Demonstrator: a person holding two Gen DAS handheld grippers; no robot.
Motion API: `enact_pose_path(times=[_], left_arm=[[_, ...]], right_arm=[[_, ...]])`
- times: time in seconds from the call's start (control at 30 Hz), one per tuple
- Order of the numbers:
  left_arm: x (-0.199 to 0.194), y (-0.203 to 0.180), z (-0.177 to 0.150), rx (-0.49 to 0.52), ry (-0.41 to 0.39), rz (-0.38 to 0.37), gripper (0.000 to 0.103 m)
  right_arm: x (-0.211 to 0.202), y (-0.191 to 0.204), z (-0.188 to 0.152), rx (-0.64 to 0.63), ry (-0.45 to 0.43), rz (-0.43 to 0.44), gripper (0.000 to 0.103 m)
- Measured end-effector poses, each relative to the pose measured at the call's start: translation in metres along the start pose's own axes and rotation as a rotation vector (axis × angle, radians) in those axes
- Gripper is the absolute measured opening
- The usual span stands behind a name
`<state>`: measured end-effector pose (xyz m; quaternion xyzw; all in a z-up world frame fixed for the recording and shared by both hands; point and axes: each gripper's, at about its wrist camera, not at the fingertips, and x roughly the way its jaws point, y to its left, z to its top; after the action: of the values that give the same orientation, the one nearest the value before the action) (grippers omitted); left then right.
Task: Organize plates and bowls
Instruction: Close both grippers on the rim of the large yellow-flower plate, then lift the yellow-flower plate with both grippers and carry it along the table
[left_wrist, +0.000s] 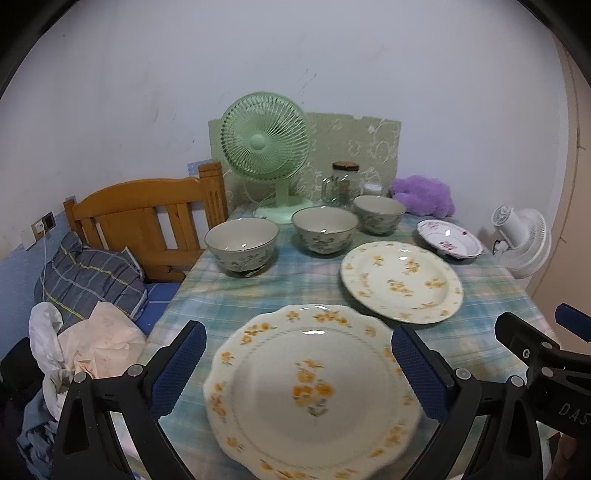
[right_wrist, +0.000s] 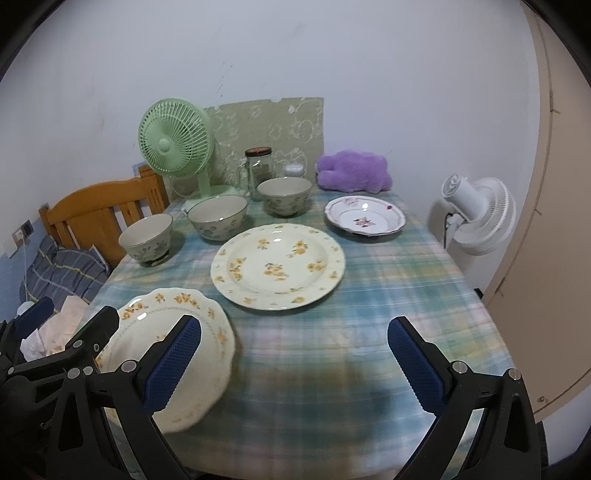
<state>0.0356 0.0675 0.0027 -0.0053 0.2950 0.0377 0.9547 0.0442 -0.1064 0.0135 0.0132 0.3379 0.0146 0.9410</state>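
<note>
1. Left gripper: jaws spread wide, empty, straddling the scalloped yellow-flower plate at the near table edge (no contact visible).
2. Right gripper: wide open, empty, over bare tablecloth.
3. Round yellow-flower plate mid-table; pink-flower plate and three bowls behind.

Scalloped plate: near rim cut off by bottom edge of left wrist view; left part hidden behind gripper finger in right wrist view.
Right gripper: lower right, cropped by frame edge.
Glass jar: contents indiscernible.
Bedding pile: lower left, items indistinct.
</note>
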Motion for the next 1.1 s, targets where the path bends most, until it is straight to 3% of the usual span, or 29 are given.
enact_pose_path(times=[0.27, 0.57, 0.73, 0.87, 0.93, 1.1], left_arm=[[0.046, 0.034, -0.006, 0.015, 0.101, 0.011, 0.094], [0.096, 0.049, -0.028, 0.025, 0.251, -0.044, 0.075], [0.110, 0.050, -0.030, 0.045, 0.270, -0.067, 0.074], [0.123, 0.055, -0.029, 0.038, 0.307, -0.082, 0.067], [0.130, 0.057, -0.031, 0.035, 0.332, -0.086, 0.060], [0.135, 0.059, -0.031, 0.034, 0.358, -0.107, 0.060]], right_arm=[[0.051, 0.040, -0.002, -0.004, 0.094, 0.023, 0.096], [0.108, 0.066, -0.021, 0.003, 0.237, 0.026, 0.079], [0.129, 0.073, -0.028, 0.014, 0.301, 0.020, 0.066], [0.139, 0.081, -0.028, 0.005, 0.338, 0.014, 0.058], [0.142, 0.084, -0.028, 0.000, 0.358, -0.007, 0.057], [0.148, 0.086, -0.028, 0.003, 0.389, -0.032, 0.057]])
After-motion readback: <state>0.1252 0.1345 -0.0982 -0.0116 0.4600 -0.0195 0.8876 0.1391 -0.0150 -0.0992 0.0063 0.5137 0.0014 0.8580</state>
